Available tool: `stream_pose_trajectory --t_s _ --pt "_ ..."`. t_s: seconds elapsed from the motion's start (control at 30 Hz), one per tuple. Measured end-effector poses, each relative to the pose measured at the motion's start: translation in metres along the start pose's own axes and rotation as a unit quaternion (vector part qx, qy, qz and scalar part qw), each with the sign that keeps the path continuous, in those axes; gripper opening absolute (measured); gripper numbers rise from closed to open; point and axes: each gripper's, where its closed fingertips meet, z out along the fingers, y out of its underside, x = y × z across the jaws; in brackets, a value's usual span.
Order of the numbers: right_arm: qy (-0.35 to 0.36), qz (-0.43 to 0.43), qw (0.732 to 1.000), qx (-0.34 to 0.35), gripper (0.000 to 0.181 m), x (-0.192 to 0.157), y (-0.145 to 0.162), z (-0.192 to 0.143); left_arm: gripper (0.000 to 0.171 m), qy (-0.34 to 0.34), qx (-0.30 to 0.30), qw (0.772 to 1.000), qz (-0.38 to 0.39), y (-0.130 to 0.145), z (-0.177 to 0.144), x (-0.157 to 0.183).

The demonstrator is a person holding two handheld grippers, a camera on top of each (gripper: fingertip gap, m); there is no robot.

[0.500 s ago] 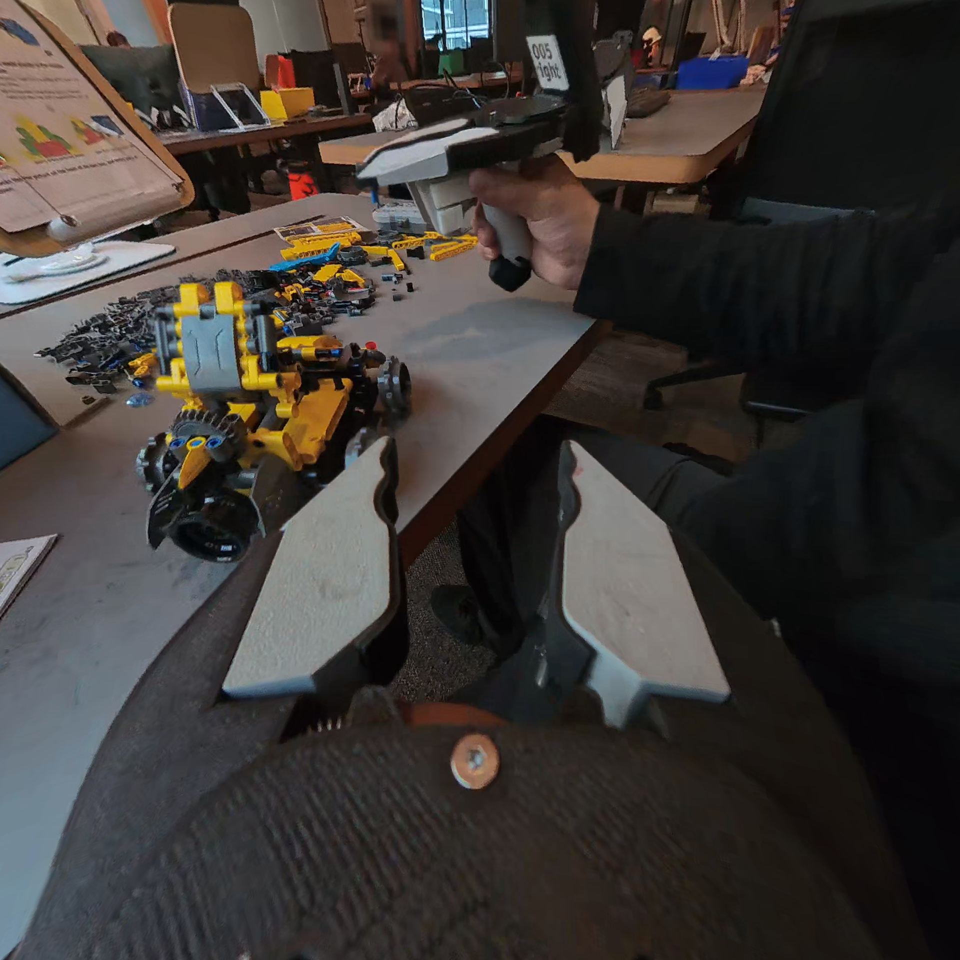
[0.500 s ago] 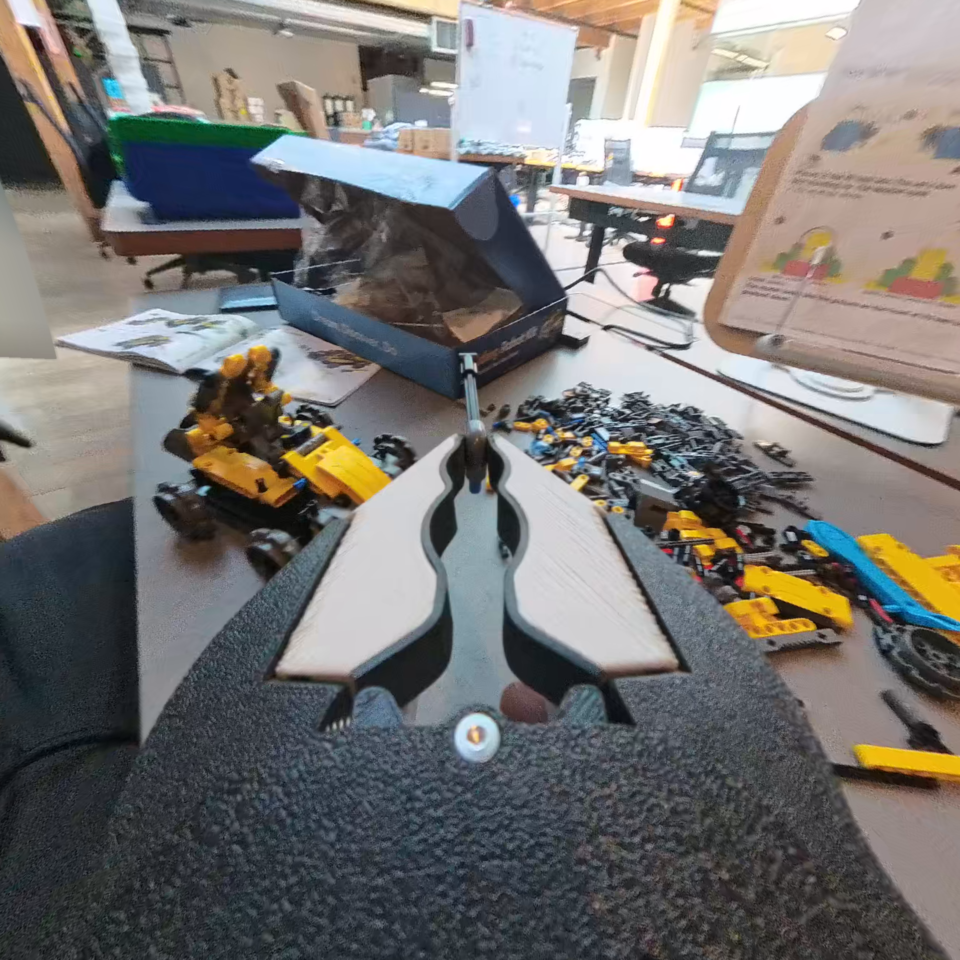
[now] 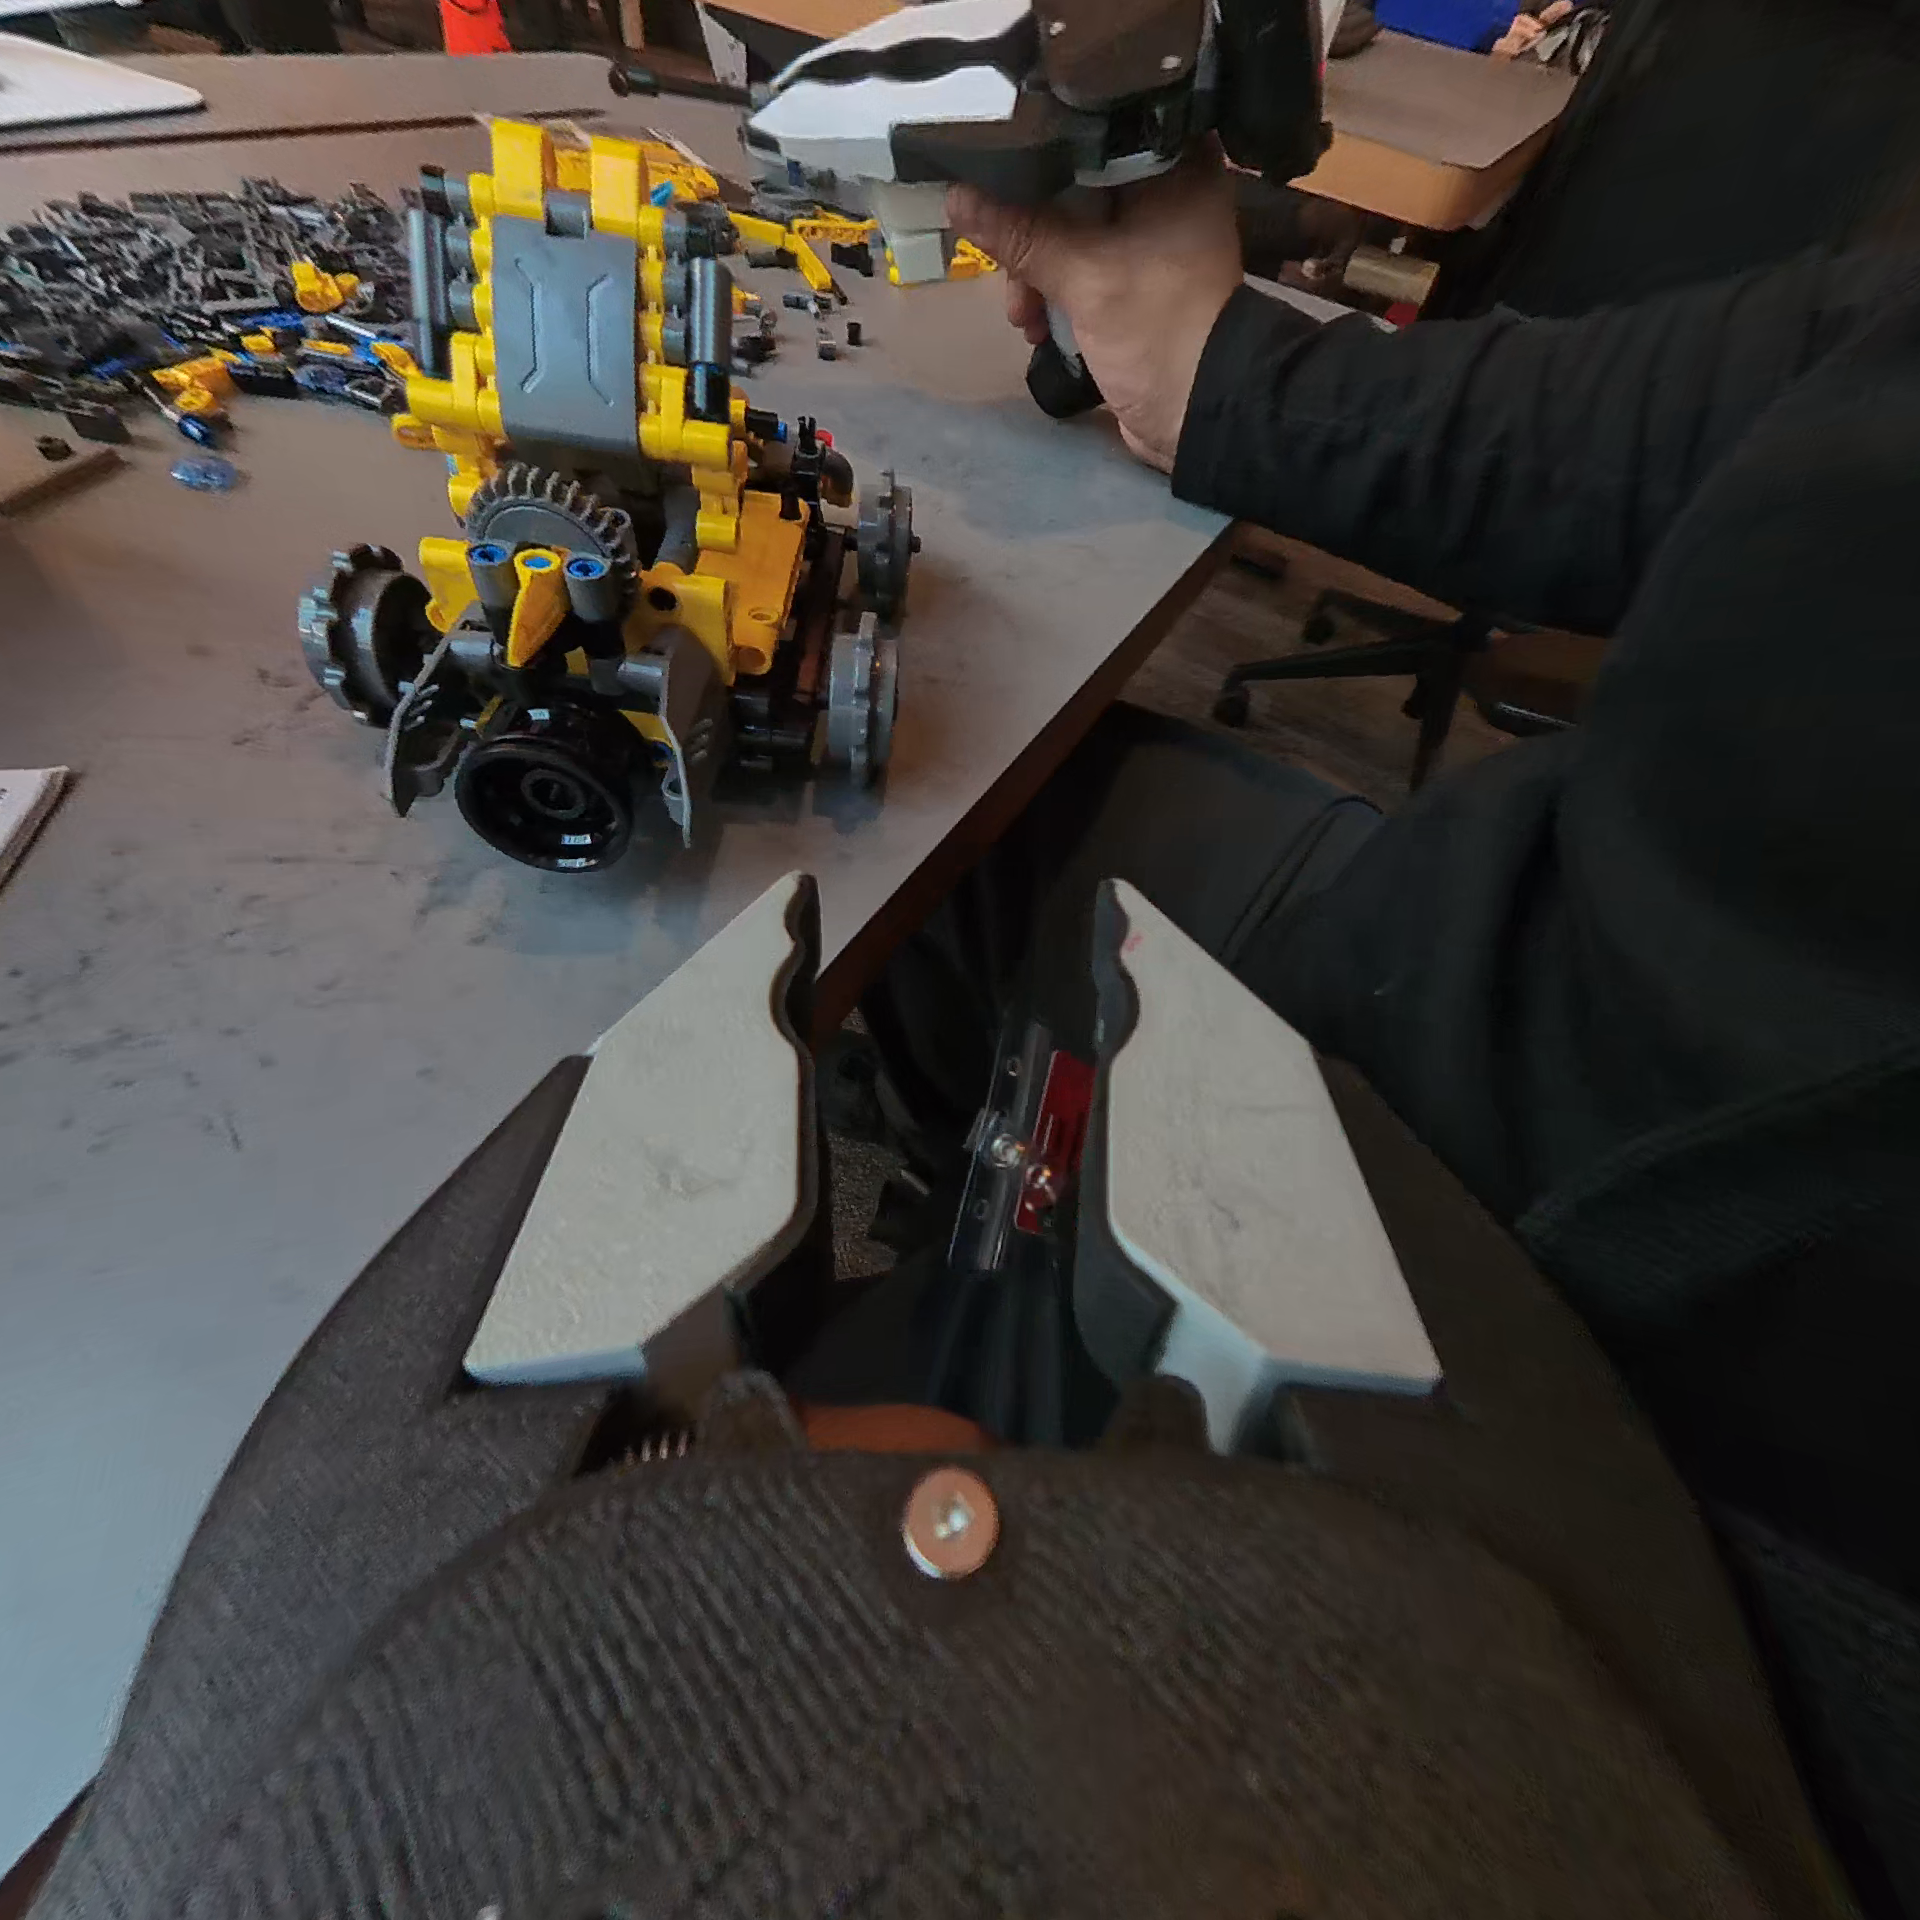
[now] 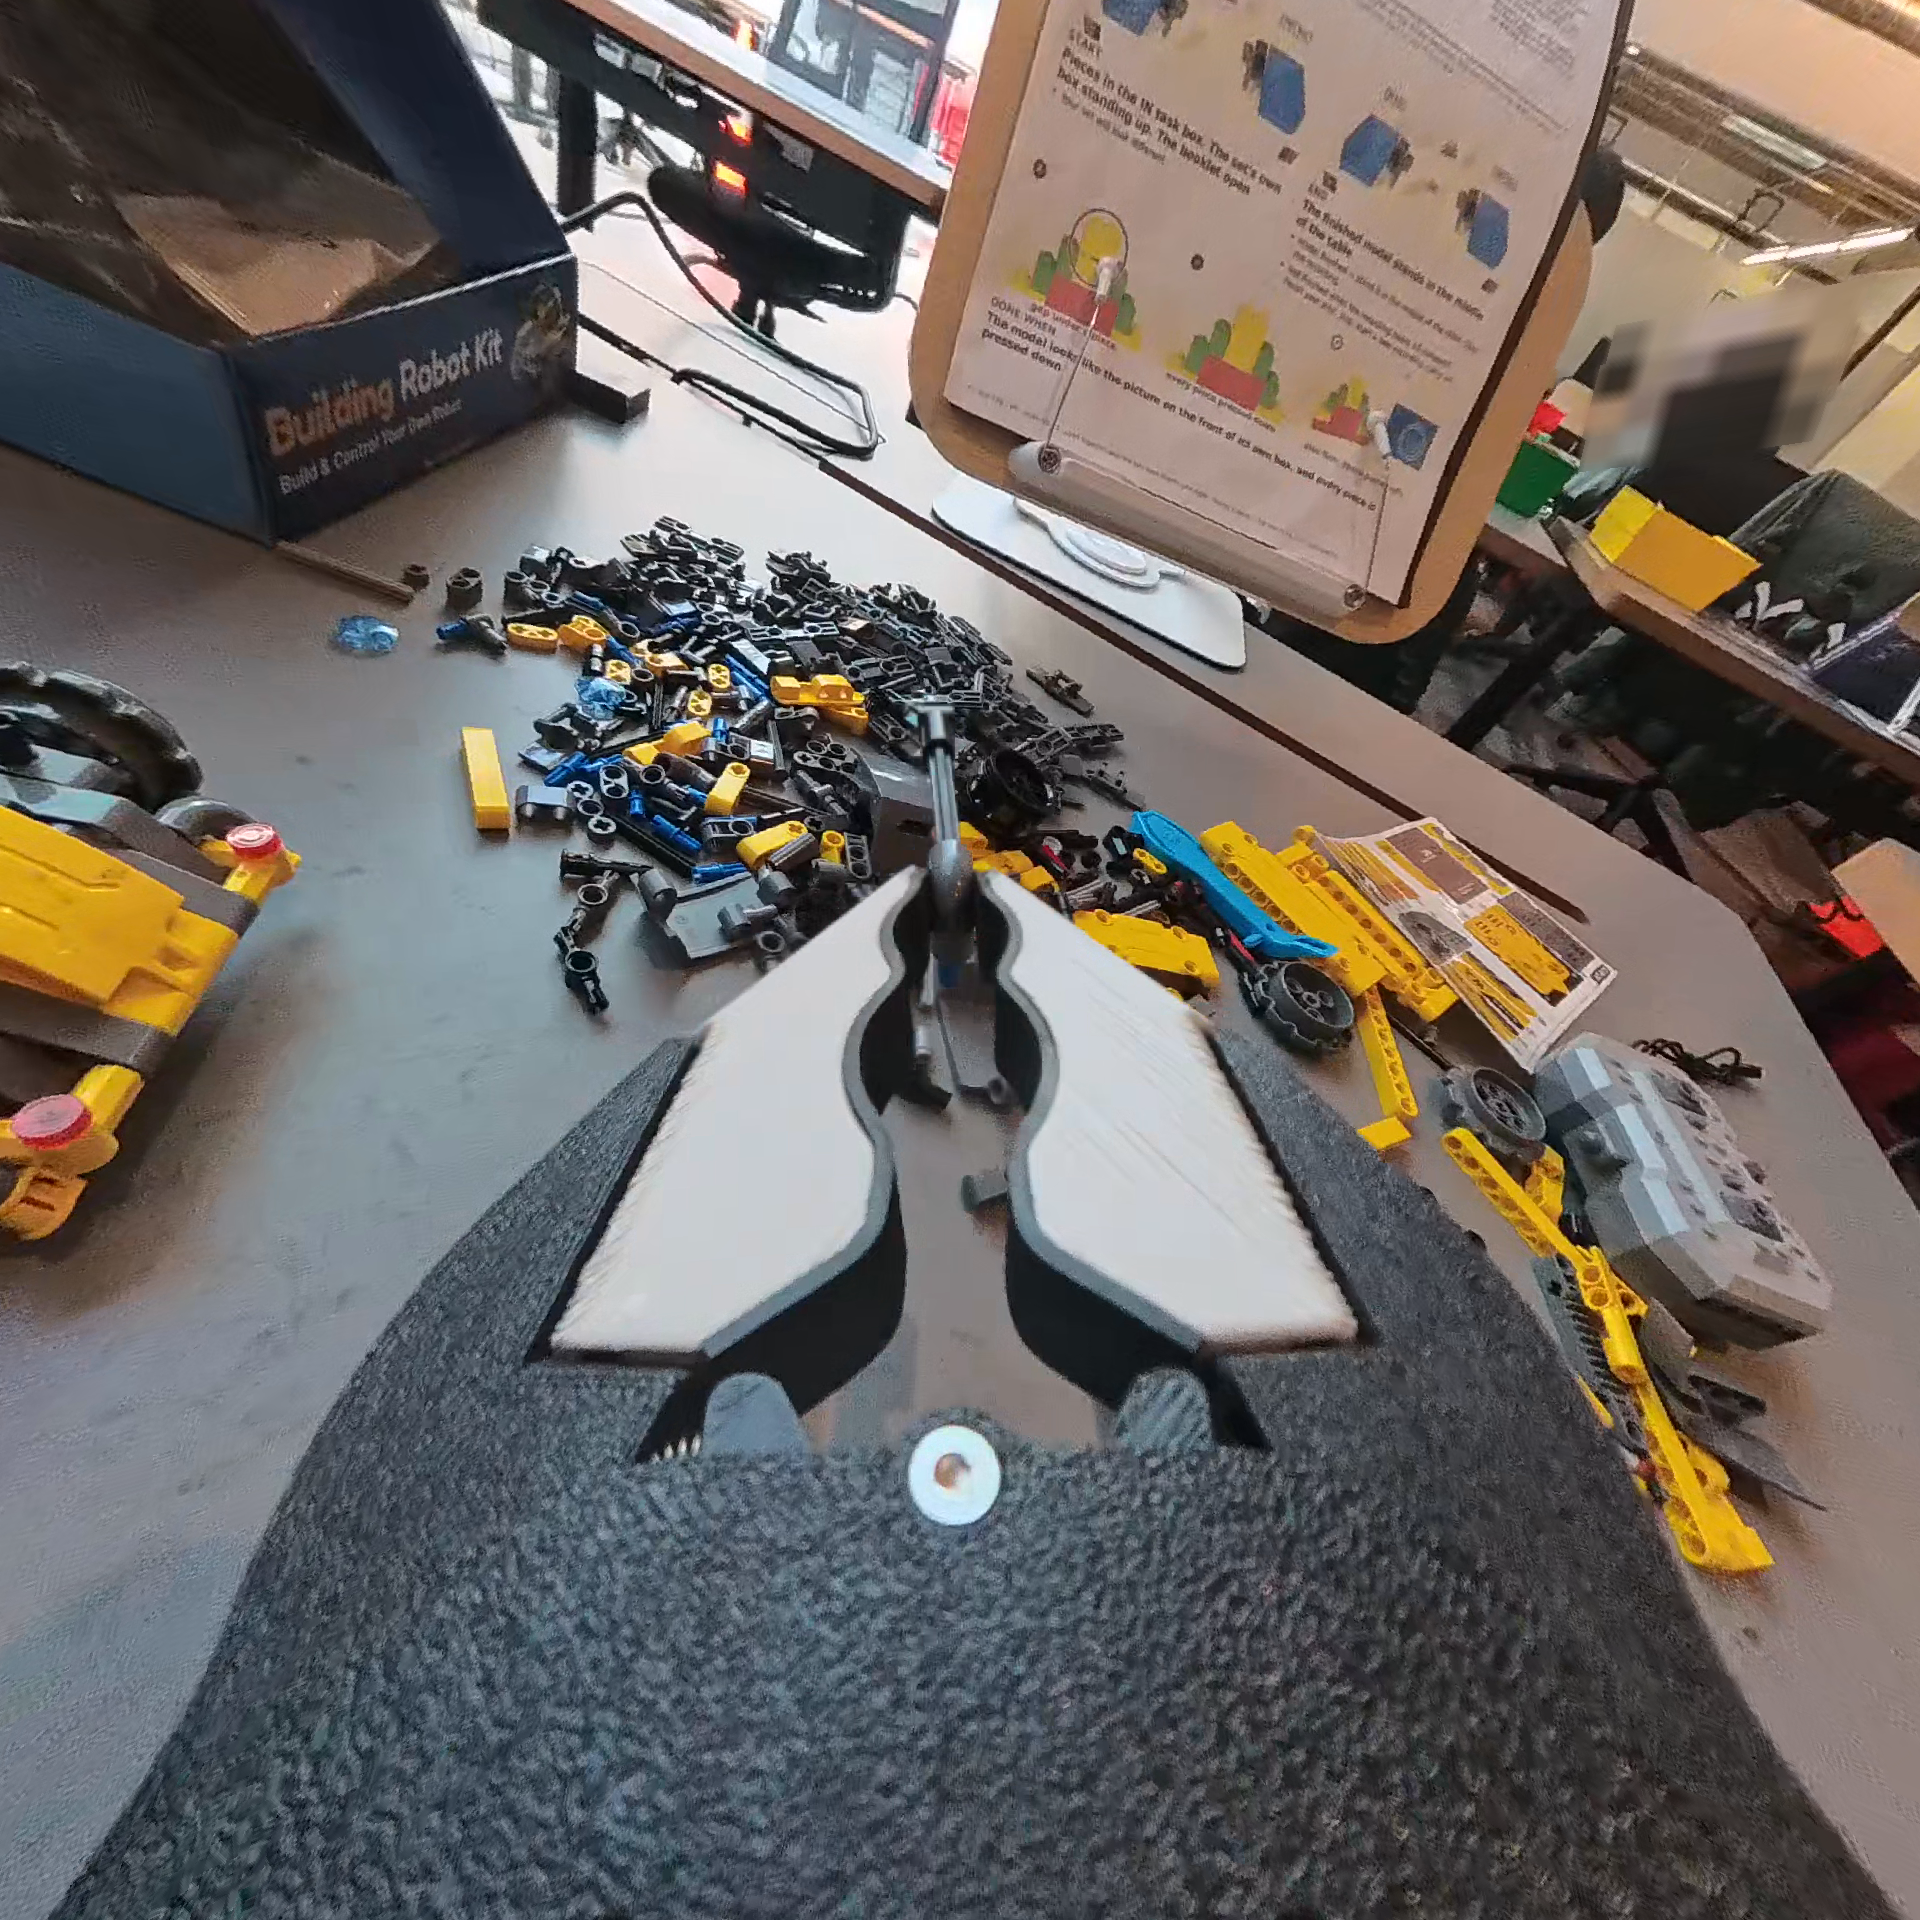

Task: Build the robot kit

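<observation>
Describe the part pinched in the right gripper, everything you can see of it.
The dark grey rod piece is a thin shaft with a bulbous collar at its base and a small fitting at its far tip. It looks like plastic. The right gripper is shut on the collar, so the shaft points forward, raised above the loose parts pile and touching nothing else.

right tongs (image 4: pixel 948 883) clamping grey rod (image 4: pixel 943 800), left tongs (image 3: pixel 956 914) spread

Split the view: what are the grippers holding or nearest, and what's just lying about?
Held or nearest: right gripper shut on grey rod; left gripper open, empty, nearest yellow model vehicle.
Lying about: loose parts pile, blue box, instruction stand, grey boxy module, printed leaflet.
</observation>
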Motion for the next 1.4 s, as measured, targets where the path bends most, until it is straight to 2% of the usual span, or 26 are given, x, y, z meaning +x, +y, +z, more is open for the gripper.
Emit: stream_pose_trajectory --t_s 0.27,0.63,0.83,0.97,1.4 --pt "0.032 0.018 0.999 -0.022 0.006 0.015 0.009 0.002 0.05 0.003 -0.029 0.999 -0.019 0.013 -0.002 -0.01" --pt "0.04 0.013 0.999 -0.028 0.006 0.016 0.011 0.003 0.047 0.016 -0.049 0.998 -0.036 0.024 -0.002 -0.014" --pt "0.046 0.012 0.998 -0.033 0.006 0.018 0.012 0.004 0.045 0.049 -0.028 0.998 -0.007 0.019 -0.005 -0.001" --pt "0.05 0.012 0.998 -0.044 0.006 0.019 0.016 0.005 0.042 0.041 -0.001 0.999 0.004 0.011 -0.009 -0.005" --pt "0.051 0.005 0.997 -0.051 0.006 0.018 0.018 0.006 0.044 0.032 -0.01 0.999 -0.011 0.019 -0.012 -0.014"
